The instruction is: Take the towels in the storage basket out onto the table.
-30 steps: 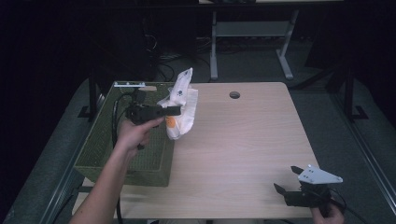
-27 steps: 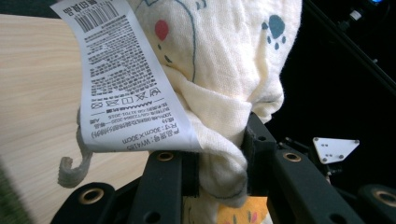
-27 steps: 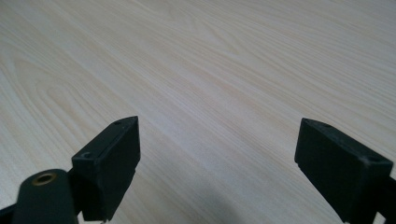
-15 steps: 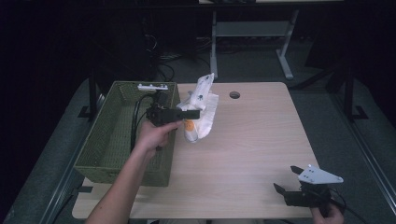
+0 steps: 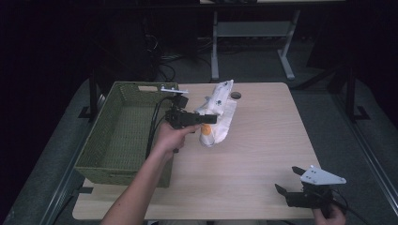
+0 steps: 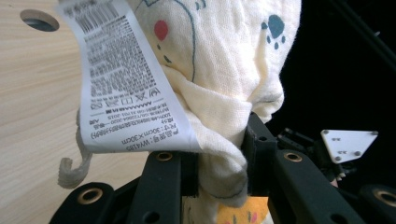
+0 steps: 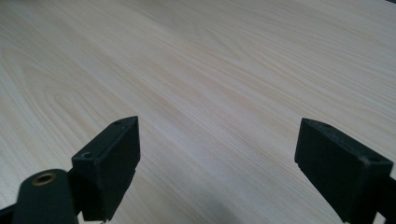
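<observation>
My left tongs point(image 5: 209, 118) are clenched on the cream cloth point(image 5: 217, 112), which hangs above the table point(image 5: 263, 140) just right of the green basket point(image 5: 123, 126), while my right tongs point(image 5: 288, 180) rest released, well apart, near the front edge.

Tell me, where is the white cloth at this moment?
In the high view, the white cloth hangs clamped in the left gripper, over the table, just right of the green basket.

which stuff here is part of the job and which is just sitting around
In the job: white printed cloth, pinched in the left tongs; its care label; green basket beside it.

Lying about: right tongs, open over bare table; round table hole.
</observation>
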### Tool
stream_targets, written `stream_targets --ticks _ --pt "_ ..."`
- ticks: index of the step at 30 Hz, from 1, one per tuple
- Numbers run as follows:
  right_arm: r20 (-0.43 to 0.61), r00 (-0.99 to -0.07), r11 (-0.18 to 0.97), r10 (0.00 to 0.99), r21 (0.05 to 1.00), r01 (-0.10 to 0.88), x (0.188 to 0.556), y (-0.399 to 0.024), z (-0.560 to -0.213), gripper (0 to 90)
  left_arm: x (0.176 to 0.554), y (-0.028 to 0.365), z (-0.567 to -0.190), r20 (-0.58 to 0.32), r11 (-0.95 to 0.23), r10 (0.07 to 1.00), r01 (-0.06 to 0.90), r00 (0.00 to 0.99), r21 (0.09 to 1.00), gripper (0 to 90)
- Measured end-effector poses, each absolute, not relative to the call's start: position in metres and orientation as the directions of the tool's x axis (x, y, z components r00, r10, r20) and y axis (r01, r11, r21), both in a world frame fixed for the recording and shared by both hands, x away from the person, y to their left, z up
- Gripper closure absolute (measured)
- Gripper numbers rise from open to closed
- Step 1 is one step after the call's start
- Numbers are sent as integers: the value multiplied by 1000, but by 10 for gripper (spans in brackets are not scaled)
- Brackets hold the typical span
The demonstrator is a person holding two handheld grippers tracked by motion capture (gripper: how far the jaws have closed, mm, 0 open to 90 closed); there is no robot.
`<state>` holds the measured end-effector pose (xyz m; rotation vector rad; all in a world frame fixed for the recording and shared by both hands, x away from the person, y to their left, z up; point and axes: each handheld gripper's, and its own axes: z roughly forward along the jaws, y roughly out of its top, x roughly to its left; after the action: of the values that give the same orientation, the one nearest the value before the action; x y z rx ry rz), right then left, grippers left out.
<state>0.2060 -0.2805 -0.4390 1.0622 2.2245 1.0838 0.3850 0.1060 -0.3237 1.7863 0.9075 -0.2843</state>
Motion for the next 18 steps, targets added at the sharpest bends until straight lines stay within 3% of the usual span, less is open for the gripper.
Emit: stream_targets --ticks 18 --pt "-61 -597 397 800 800 450 205 -280 -437 139 397 62 -361 -602 -156 482 739 636 656 722"
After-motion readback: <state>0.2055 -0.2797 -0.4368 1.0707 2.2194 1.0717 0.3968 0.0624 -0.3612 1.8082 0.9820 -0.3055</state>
